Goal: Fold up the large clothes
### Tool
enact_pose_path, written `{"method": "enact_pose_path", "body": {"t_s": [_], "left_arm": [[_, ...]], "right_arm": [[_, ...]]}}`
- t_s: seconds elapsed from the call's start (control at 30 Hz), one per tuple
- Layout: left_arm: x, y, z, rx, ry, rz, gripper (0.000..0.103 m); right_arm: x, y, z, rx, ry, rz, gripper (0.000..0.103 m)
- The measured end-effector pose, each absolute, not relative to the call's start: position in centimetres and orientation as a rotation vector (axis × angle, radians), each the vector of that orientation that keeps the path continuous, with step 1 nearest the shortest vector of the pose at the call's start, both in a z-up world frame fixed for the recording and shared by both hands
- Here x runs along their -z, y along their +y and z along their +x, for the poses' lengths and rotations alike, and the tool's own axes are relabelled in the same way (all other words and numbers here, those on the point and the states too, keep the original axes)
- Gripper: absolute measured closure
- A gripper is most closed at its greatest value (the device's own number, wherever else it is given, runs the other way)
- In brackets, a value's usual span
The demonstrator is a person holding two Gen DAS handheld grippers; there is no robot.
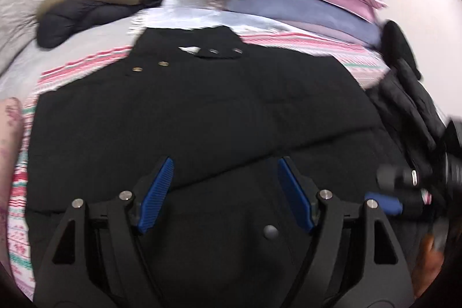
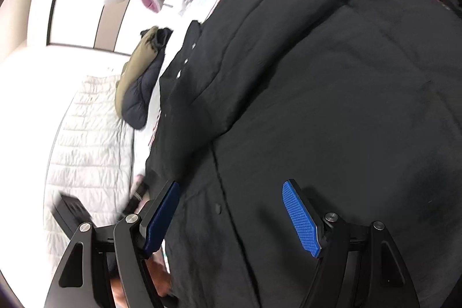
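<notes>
We judge the step as between folds, next needing a grip on an edge; the black coat lies spread across the striped bedspread, bulky, matte, quilted, snaps near its collar; left gripper hangs wide apart above its lower half, holding nothing; right gripper likewise wide, empty, over the coat.

Black linkage arms with silver screws carry ribbed blue fingers.
</notes>
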State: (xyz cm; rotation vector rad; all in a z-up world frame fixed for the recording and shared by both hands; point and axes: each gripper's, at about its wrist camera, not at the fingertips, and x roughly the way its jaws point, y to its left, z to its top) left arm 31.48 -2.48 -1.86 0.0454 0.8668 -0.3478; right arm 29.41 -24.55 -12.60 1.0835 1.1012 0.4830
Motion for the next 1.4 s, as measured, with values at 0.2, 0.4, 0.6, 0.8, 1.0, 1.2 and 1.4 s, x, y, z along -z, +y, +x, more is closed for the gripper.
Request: {"method": "enact_pose_path", "body": {"t_s": [0.2, 0.4, 0.6, 0.8, 1.0, 1.2, 1.4], "left_arm": [[2.1, 1.4, 32.9, 0.251, 0.912, -0.078, 0.027], [4.3, 5.9, 31.3, 0.197, 1.004, -0.349, 0.027], [3.4, 12.3, 25.8, 0.026, 1.032, -0.417, 0.027], [2.8, 19.4, 18.6, -0.126, 1.016, -0.444, 0.027], [5.1, 21.5, 14.2, -0.15, 1.056, -0.467, 0.027], [6.3, 22.2, 9.4, -0.147, 1.073, -0.422, 0.027], [8.0, 23.2, 5.8, -0.097, 1.088, -0.457, 0.03]], "right_arm": [[13.1, -25.7, 29.5, -0.478, 1.102, 1.138, 0.028], [12.5, -25.7, 29.8, -0.493, 1.086, 1.118, 0.028], [12.3, -26.0, 29.3, -0.475, 1.066, 1.096, 0.028], [12.4, -25.9, 29.5, -0.456, 1.074, 1.075, 0.028], [10.4, -25.4, 29.2, -0.486, 1.072, 0.947, 0.028], [8.3, -29.8, 24.1, -0.51, 0.989, 0.902, 0.028], [12.2, -36.6, 16.5, -0.36, 0.998, 0.897, 0.028]]}}
